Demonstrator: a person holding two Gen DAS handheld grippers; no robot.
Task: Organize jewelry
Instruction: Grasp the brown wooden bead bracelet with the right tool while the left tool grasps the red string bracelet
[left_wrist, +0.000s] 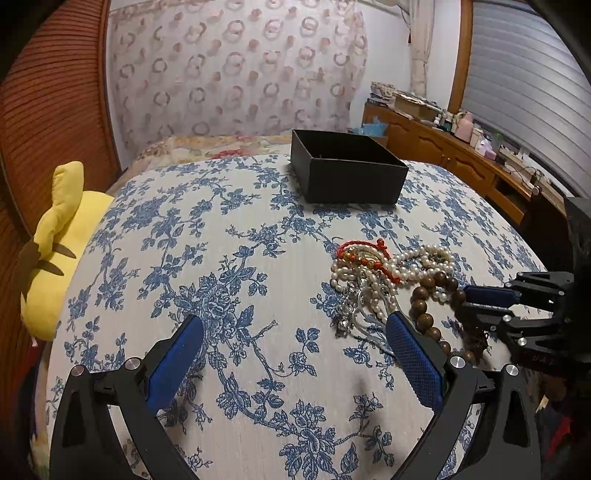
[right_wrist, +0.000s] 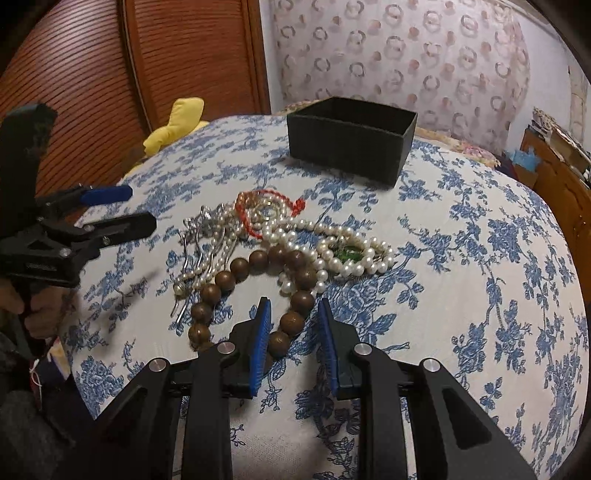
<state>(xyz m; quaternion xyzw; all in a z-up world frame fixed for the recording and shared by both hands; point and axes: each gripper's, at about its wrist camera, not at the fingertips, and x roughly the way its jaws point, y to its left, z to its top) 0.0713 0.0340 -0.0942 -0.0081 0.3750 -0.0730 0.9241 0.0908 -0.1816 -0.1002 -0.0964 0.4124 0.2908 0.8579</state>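
Observation:
A tangled pile of jewelry lies on the blue-flowered cloth: pearl strands (right_wrist: 332, 254) (left_wrist: 373, 280), a red cord bracelet (right_wrist: 258, 214) (left_wrist: 364, 245), silver hairpins (right_wrist: 199, 236) and a brown wooden bead bracelet (right_wrist: 258, 266) (left_wrist: 424, 295). An open black box (right_wrist: 351, 136) (left_wrist: 347, 166) stands beyond the pile. My right gripper (right_wrist: 293, 310) is open, its pads either side of the wooden beads (right_wrist: 291, 323). My left gripper (left_wrist: 295, 325) is wide open just left of the pile, and shows at the left edge of the right wrist view (right_wrist: 125, 210).
A yellow plush toy (left_wrist: 59, 236) (right_wrist: 177, 122) lies at the cloth's left edge beside a wooden slatted door (right_wrist: 110, 74). A wooden cabinet (left_wrist: 443, 147) with clutter stands at the right. A patterned curtain (left_wrist: 236, 74) hangs behind.

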